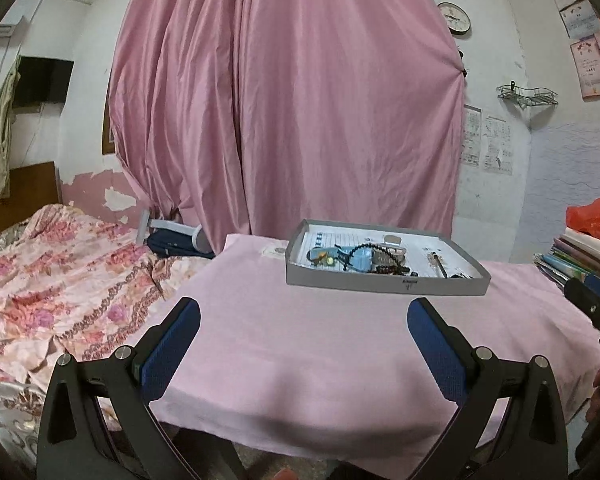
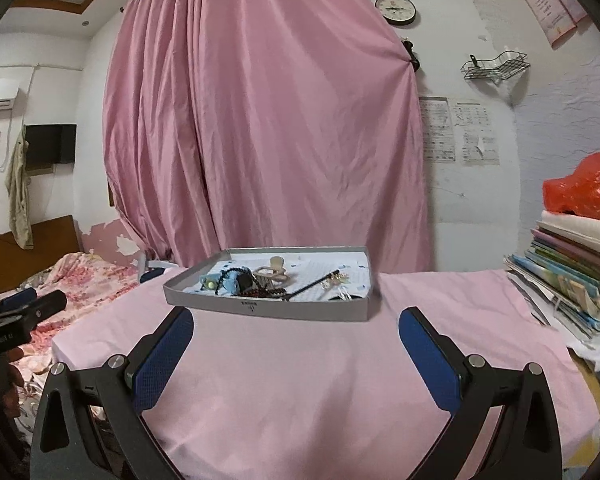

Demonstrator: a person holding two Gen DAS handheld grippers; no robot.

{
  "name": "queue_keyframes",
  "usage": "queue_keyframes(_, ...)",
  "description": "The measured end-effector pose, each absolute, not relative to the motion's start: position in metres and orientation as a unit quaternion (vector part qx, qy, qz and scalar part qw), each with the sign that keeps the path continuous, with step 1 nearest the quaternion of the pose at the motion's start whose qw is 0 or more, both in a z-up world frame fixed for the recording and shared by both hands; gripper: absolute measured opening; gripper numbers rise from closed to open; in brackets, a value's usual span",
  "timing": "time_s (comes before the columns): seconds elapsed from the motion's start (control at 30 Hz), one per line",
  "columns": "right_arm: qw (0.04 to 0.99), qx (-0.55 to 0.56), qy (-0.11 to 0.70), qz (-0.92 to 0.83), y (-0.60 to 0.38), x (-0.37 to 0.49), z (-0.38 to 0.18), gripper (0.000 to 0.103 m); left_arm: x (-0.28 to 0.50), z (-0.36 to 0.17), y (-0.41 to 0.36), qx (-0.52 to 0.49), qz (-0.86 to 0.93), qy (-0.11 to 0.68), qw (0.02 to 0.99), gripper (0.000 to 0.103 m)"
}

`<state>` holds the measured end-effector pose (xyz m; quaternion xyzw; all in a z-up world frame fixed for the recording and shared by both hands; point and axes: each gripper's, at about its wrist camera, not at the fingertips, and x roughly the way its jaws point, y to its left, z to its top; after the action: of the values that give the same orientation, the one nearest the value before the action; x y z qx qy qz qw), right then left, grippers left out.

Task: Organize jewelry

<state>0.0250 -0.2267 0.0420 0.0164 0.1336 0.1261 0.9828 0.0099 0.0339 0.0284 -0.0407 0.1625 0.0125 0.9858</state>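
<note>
Left gripper [image 1: 303, 316] spread wide, nothing between its 2 blue pads [image 1: 172, 350]; right gripper [image 2: 296, 326] likewise spread wide and empty. Both held low over the near part of the table, short of the grey tray [image 1: 384, 282], which sits ahead on the far half of the pink tablecloth [image 1: 300, 360]. From the left wrist view, tray ahead and a little to the right; from the right wrist view, tray [image 2: 268, 308] ahead and nearly centred, just beyond the fingertips.

Shallow, rectangular, low-walled, lined with printed paper. Heaped in its middle: a dark bead string [image 2: 260, 290] draped over a pale blue item [image 2: 230, 280], a beige clip-like piece [image 2: 274, 270], a long dark hairpin [image 2: 314, 282] with a small ornament at its end. Finer details too small to tell.

Behind the table, a full pink curtain [image 2: 260, 120]. Round wall clock [image 2: 395, 9] and wire basket [image 2: 496, 65] on the white wall. Stack of books [image 2: 568, 272] topped by a red plastic bag [image 2: 584, 188] at the right. Floral bedspread [image 1: 60, 264] at the left.
</note>
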Motion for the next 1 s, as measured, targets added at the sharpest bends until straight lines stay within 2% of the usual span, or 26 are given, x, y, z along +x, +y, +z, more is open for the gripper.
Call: queue_keyframes(1.0, 0.982, -0.003, 0.150, 0.116, -0.216, 0.011, 0.023, 0.103, 0.009, 0.008, 0.041, -0.041, 0.022, 0.188, 0.981, 0.102)
